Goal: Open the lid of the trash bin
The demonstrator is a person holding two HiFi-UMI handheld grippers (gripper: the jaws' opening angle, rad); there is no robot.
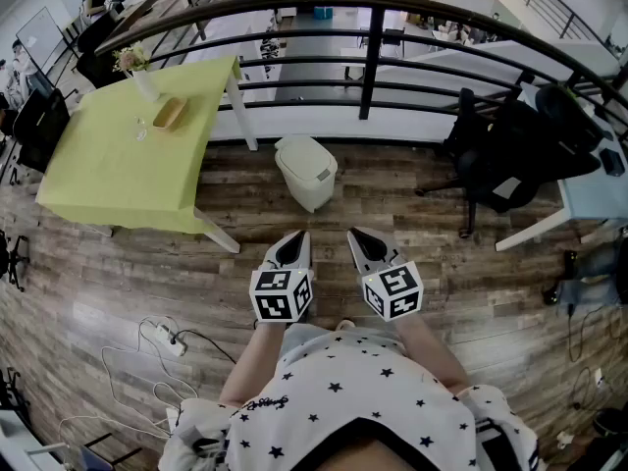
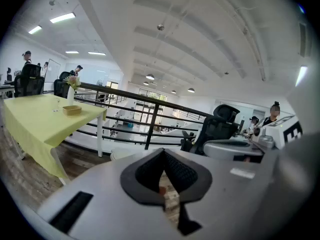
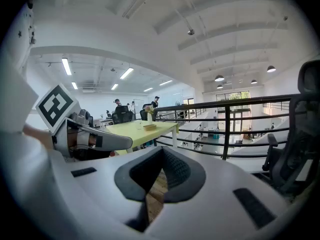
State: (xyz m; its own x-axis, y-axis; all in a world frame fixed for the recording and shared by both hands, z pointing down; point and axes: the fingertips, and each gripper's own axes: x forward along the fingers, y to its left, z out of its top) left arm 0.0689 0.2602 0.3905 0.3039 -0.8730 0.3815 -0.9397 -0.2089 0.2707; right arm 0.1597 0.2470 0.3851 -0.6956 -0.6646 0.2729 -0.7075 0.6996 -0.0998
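The white trash bin (image 1: 306, 172) stands on the wooden floor (image 1: 128, 283) just in front of the black railing (image 1: 370, 62); its lid (image 1: 300, 152) lies flat and shut, so the task is not yet begun. A table (image 1: 108, 165) under a yellow-green cloth stands just left of the bin, and a dark office chair (image 1: 510, 155) stands well to the right of it; the side of the bin facing the person is open to approach.

The left gripper (image 1: 293, 248) and the right gripper (image 1: 368, 245) hang side by side on the near side of the bin, apart from it and touching nothing; both point toward it, probably because the person is lining up on it first. In the left gripper view the fingers are pressed together at the tips with nothing between them, only floor showing through the gap lower down; the right gripper view shows the same, fingers together and empty. Closed fingers suit a push or a lift under an edge, so this may be deliberate.

A small dark mark sits on the bin's near face below the lid; it is too small to tell whether it is a catch. The next move likely calls for one gripper to reach forward to the lid's near edge.
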